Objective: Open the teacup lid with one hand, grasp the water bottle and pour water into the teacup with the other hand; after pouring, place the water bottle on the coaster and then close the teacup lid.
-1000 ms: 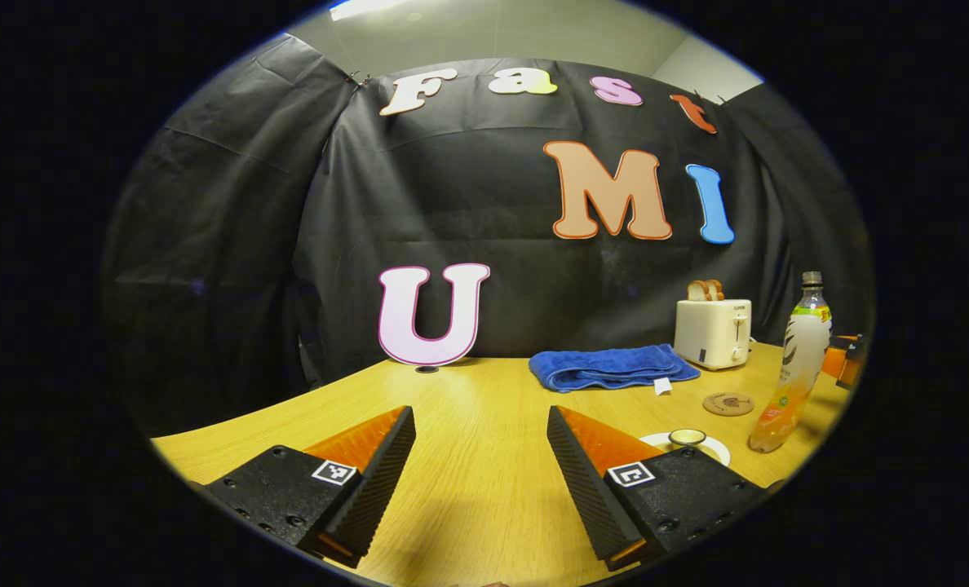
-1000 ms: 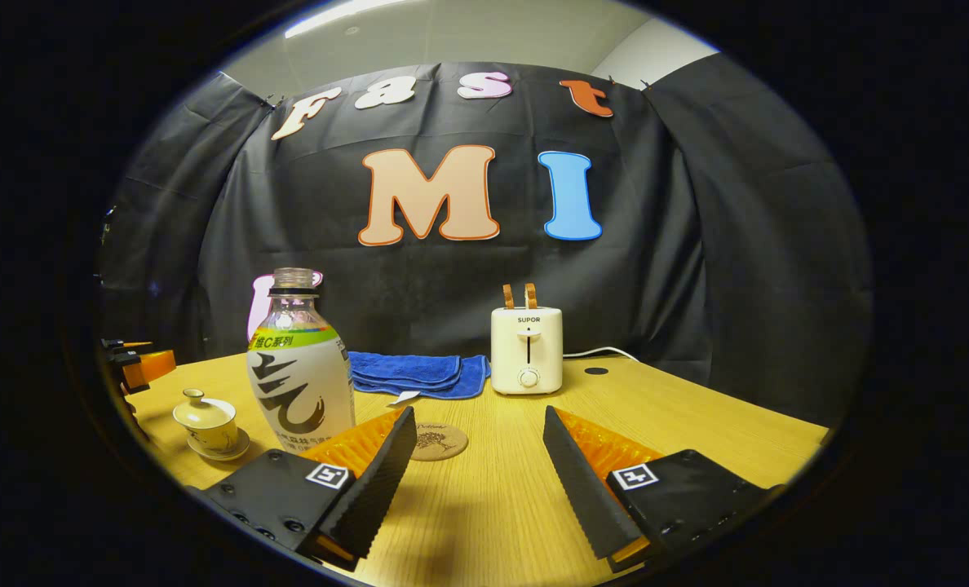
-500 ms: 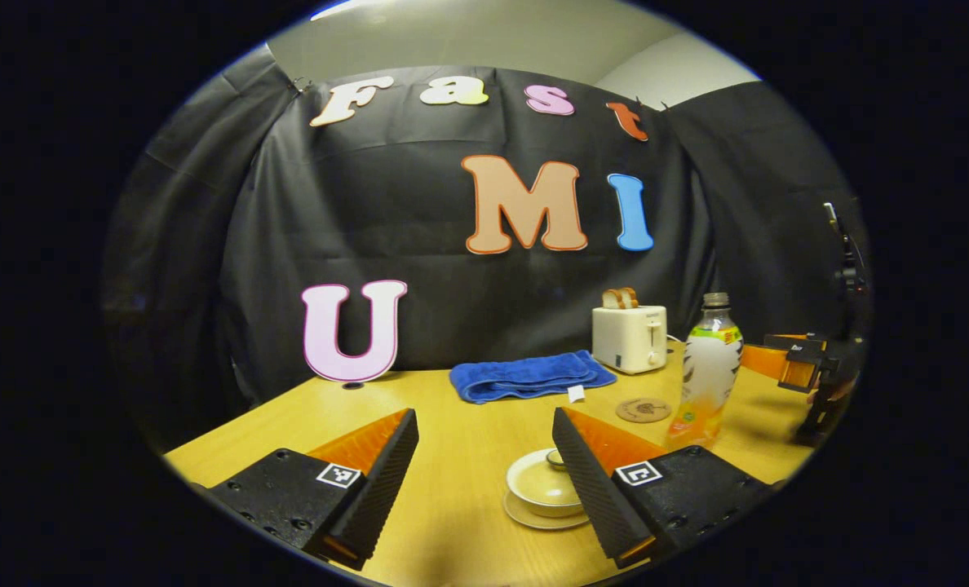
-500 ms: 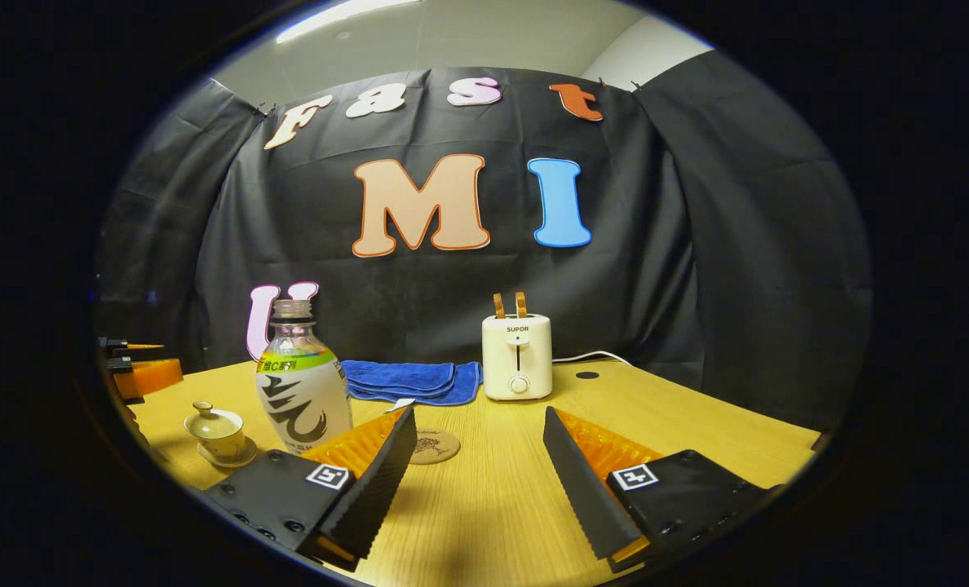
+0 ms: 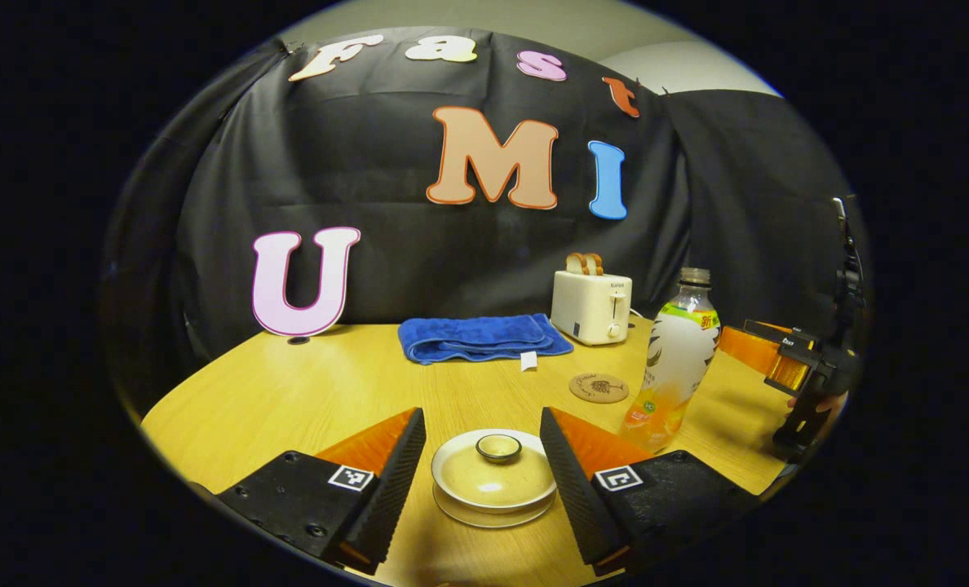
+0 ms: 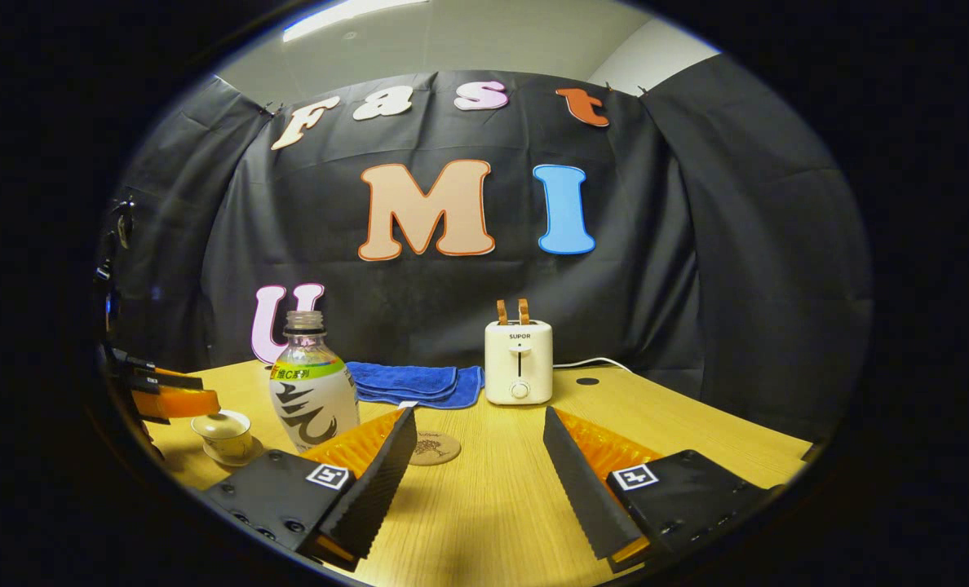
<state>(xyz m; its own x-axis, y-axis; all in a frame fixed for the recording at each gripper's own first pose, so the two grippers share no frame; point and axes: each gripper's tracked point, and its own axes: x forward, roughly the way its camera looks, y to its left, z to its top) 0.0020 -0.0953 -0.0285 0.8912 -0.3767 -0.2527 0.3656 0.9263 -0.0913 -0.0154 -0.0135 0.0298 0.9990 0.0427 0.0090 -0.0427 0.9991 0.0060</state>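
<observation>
The left hand-held gripper is spread wide, and the small cream teacup with its round lid sits right between its two black and orange fingers — neither finger touches it. The lid's little knob points up, and the lid is on the cup. The cup stands on a white saucer on the yellow wooden counter.

Ahead and to the right of this hand-held gripper stands the clear plastic water bottle with a white and orange label, upright. Just beyond it lies the round brown coaster, bare. Farther off are a folded blue towel and a cream toaster with bread in it.

The right hand-held gripper is also spread wide, with bare counter between its fingers. The water bottle stands just past its left finger — not touching. The coaster lies ahead, between the fingers.
</observation>
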